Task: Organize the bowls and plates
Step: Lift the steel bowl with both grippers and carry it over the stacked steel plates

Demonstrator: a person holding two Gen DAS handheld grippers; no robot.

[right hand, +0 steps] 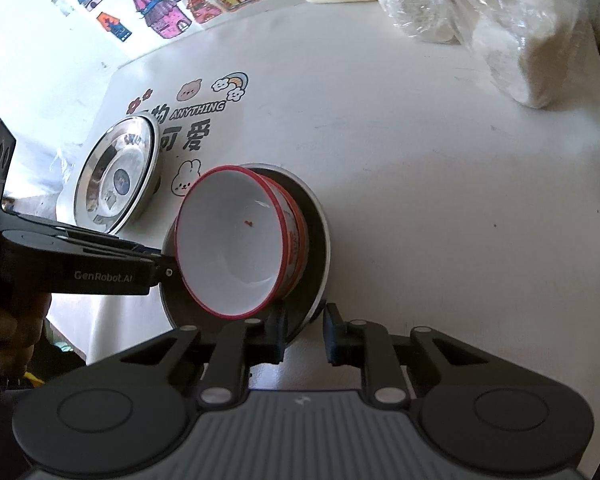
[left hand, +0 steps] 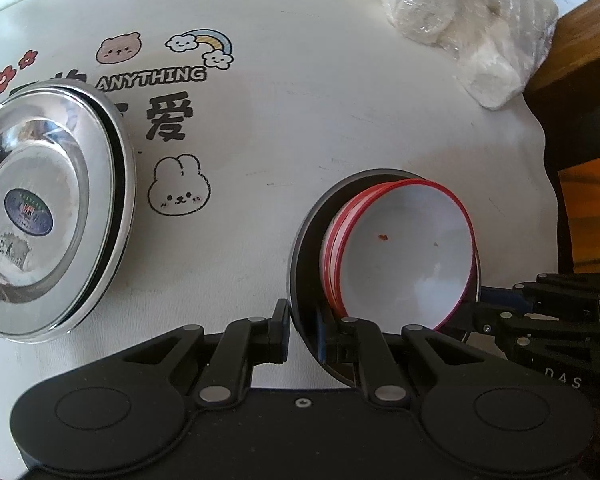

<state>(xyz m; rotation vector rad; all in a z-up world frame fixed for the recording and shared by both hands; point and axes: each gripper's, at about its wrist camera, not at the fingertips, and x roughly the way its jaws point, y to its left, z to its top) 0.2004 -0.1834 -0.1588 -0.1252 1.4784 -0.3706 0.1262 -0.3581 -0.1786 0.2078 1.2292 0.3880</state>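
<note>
while the red-rimmed bowls (left hand: 404, 248) sit nested and tipped inside the dark steel plate (left hand: 304, 240), both claws are on that plate's rim. the left gripper (left hand: 303, 330) is pinched nearly closed on the near edge, one finger outside the rim, one inside. the right gripper (right hand: 303, 330) straddles the opposite edge – its jaws are close together, but i can't tell if the pads actually press the metal. off to the left sits a shiny steel plate (left hand: 48, 212), well apart – it's on the white table cover (left hand: 340, 120) with cartoon prints. a plastic bag (left hand: 472, 28) lies at the far side.
</note>
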